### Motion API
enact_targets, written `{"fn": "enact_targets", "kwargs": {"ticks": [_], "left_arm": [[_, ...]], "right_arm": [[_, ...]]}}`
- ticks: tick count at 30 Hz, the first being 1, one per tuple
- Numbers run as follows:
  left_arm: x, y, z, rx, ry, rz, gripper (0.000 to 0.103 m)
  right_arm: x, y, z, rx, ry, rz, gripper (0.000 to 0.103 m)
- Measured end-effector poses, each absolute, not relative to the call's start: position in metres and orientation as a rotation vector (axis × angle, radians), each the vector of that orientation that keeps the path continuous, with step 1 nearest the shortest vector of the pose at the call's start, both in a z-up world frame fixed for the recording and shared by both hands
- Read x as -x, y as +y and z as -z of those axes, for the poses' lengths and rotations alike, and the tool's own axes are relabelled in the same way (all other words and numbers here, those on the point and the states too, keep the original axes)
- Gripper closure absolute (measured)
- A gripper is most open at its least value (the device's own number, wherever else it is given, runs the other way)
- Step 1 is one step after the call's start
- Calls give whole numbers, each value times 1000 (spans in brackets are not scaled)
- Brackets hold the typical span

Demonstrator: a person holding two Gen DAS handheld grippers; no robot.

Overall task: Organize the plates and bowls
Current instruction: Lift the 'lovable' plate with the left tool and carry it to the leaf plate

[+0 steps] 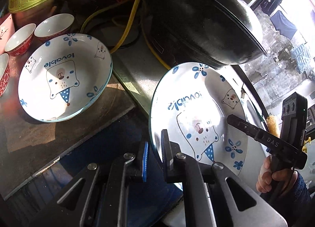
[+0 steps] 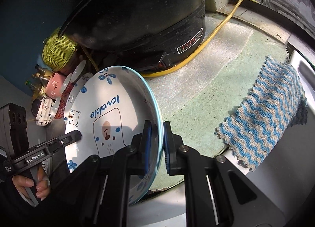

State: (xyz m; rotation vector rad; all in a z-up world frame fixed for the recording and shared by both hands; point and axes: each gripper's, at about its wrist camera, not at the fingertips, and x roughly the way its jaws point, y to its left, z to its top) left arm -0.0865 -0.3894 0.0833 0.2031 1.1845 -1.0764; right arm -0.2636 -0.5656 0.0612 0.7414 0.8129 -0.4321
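Gripping the rim of a tilted bear-print plate (image 2: pixel 110 108) between its blue pads, my right gripper (image 2: pixel 157 144) holds it on edge at lower centre of the right wrist view. My left gripper (image 1: pixel 154 160) straddles the same plate's opposite rim, jaws apart and not clamped. A matching plate (image 1: pixel 65 77) lies flat at left of the left wrist view, beside red bowls (image 1: pixel 19 39). A black wok (image 1: pixel 206 20) fills the top, a striped cloth (image 2: pixel 265 112) lying at right.
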Motion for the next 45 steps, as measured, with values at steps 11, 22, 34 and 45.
{"fn": "enact_targets", "kwargs": {"ticks": [11, 22, 34, 45], "left_arm": [[56, -342, -92, -126, 1154, 988, 94], [27, -281, -100, -27, 1134, 846, 94], [4, -202, -102, 104, 1104, 663, 94], [-10, -126, -99, 213, 1087, 485, 94]], "right_arm": [[226, -537, -68, -681, 834, 343, 90], [171, -501, -73, -602, 871, 207, 90], [103, -447, -87, -492, 919, 26, 90], [53, -385, -83, -387, 978, -145, 90]]}}
